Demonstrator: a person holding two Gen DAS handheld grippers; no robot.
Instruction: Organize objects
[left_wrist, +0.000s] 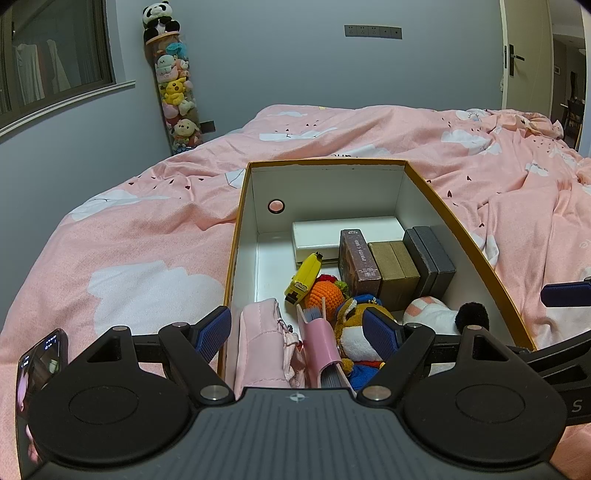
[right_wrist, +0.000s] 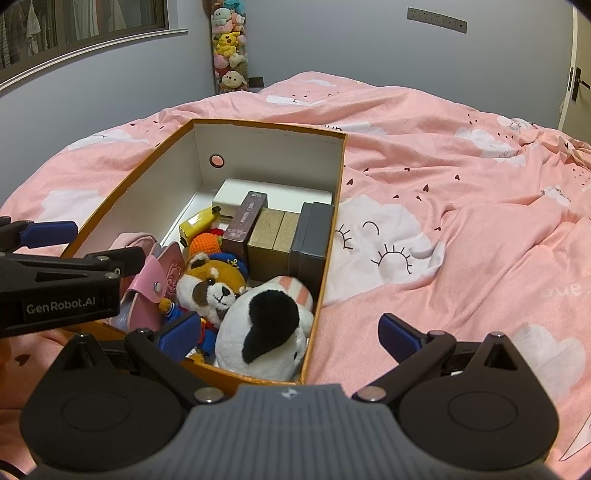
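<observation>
My left gripper (left_wrist: 297, 334) hangs spread wide and empty over the near end of the cardboard box (right_wrist: 147, 155) on the pink bed (right_wrist: 461, 221). My right gripper (right_wrist: 290, 336) gapes too, straddling the box's near corner above the white plush (right_wrist: 258, 328). Inside stand 4 small boxes (right_wrist: 280, 236).

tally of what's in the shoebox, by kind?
Inside the shoebox:
Small boxes: 4, namely white box, photo card box, tan box, dark grey box
Plush or crochet toys: 3, namely red panda plush, white plush, orange crochet toy
Pink soft goods: 2, namely pouch, snap case
Banana-shaped item: 1
Total: 10 visible
</observation>
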